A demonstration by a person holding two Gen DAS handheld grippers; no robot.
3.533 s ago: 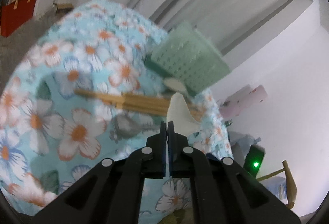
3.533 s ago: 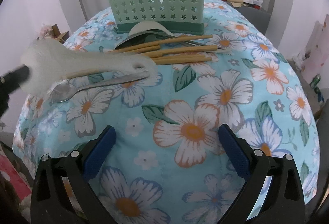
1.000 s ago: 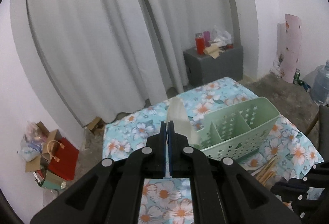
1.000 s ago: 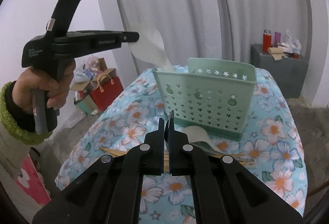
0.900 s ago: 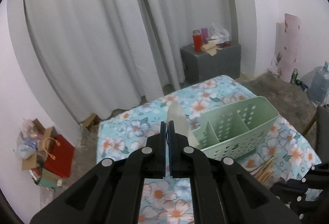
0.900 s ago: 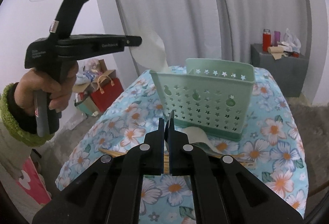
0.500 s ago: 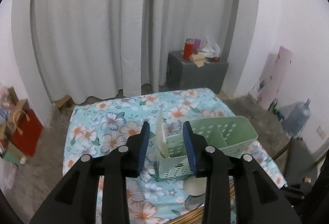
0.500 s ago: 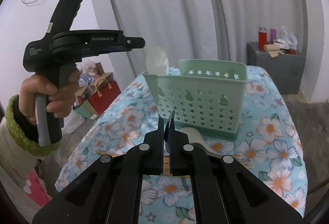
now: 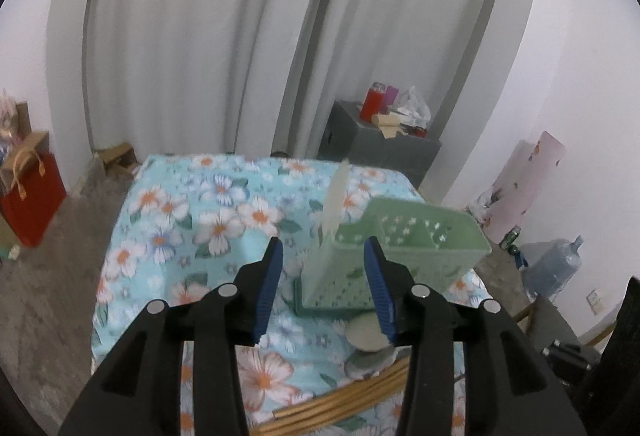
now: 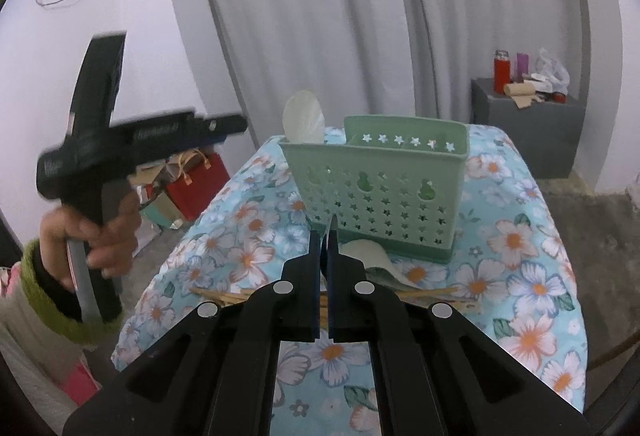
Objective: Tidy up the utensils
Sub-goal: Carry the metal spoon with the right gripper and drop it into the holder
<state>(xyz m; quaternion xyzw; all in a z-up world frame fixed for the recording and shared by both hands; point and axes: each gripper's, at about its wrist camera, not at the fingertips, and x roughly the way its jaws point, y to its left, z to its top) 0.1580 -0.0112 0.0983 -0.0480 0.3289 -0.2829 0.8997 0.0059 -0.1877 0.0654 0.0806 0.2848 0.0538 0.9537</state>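
Left gripper (image 9: 323,268): jaws opening, nothing between them. Right gripper (image 10: 325,236): closed, empty. White curtains (image 9: 208,36). Floral-clothed table (image 10: 520,244). Green star-perforated caddy (image 10: 380,188). White spoon (image 10: 303,118) upright in caddy's end compartment. Chopsticks (image 9: 340,402) lying before caddy.

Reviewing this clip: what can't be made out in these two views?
- White spoon in the green caddy: its lower end, hidden by the caddy wall in both views.
- Chopsticks: their count, covered by the right tool in the right view.
- Left tool: motion-blurred in the right view.
- Metal spoon: handle hidden by a left finger.
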